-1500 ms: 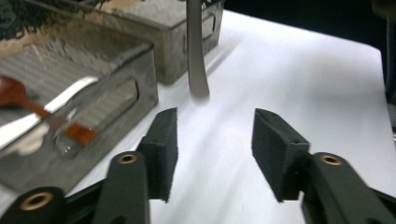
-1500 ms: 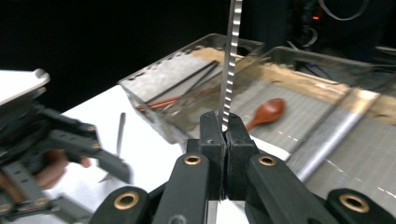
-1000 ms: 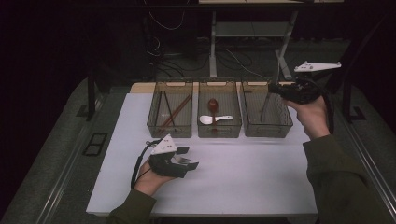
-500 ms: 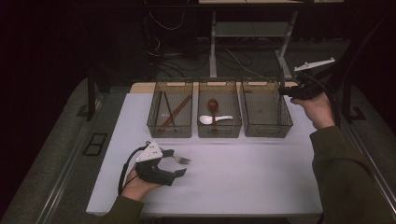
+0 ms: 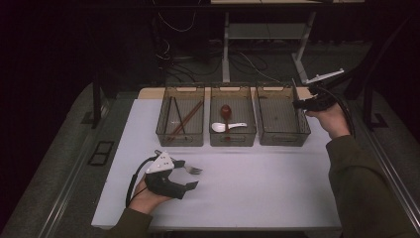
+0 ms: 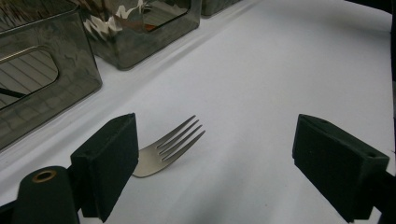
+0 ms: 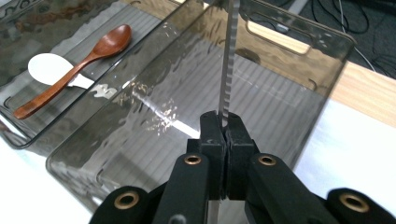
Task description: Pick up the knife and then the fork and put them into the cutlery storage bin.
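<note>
A metal fork lies on the white table, tines pointing away from my left gripper. That gripper stands open just behind the fork; the handle end is hidden by one jaw. My right gripper is shut on a serrated knife, blade upright over the right edge of the right-hand bin.
Three smoky clear bins stand in a row at the back. The left bin holds chopsticks. The middle bin holds a wooden spoon and a white spoon.
My left gripper has drawn back to the left and nearer the person, uncovering the fork on the table. The right gripper with the knife shifted only slightly by the right bin.
</note>
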`<state>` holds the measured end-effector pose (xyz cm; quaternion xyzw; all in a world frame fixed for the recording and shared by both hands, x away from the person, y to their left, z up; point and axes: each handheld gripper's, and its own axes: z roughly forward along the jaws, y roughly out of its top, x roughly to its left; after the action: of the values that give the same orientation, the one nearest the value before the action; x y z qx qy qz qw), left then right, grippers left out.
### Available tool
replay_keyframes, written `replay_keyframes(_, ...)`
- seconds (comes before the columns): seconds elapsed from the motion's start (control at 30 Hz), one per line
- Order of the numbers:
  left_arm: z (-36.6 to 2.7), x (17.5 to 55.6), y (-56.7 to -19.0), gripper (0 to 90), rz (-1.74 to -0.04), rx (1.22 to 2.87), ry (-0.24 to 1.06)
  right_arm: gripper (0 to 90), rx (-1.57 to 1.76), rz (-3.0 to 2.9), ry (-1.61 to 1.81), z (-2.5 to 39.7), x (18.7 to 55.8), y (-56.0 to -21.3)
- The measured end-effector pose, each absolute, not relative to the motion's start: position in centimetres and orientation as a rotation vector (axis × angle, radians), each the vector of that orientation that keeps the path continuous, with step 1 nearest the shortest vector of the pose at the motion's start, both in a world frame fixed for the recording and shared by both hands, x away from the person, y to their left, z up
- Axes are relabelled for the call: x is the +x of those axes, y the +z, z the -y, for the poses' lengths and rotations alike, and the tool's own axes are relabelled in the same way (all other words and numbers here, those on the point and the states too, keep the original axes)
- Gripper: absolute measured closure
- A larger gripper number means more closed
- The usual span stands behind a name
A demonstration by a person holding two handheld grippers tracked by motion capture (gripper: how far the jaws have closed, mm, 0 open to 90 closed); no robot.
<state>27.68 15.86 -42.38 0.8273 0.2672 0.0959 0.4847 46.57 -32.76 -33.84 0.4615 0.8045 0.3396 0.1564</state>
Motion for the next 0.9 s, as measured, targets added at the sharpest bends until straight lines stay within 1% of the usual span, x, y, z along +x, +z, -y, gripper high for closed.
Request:
replay_keyframes(0.37,-16.0,27.7,-42.4,12.6,-0.655,2.026,0.243,88.3,1.287,-2.335,0.954,30.8,48.9,-35.7)
replay_keyframes(0.43,-15.9,27.7,-42.5,10.8,-0.651,2.026,0.243,88.3,1.291,-2.354,0.934,30.3,49.4,-36.0)
replay_keyframes(0.6,-15.7,27.7,-42.4,1.8,-0.645,2.039,0.235,88.2,1.330,-2.382,0.880,29.6,50.5,-37.1)
replay_keyframes(0.67,-15.7,27.7,-42.5,0.0,-0.645,2.042,0.230,88.0,1.334,-2.400,0.864,29.3,50.8,-37.5)
replay_keyframes(0.83,-15.6,27.7,-42.6,0.0,-0.644,2.045,0.221,86.8,1.346,-2.422,0.852,28.8,51.1,-38.5)
replay_keyframes(0.9,-15.5,27.7,-42.6,0.0,-0.643,2.046,0.221,82.2,1.351,-2.433,0.823,28.5,51.2,-38.8)
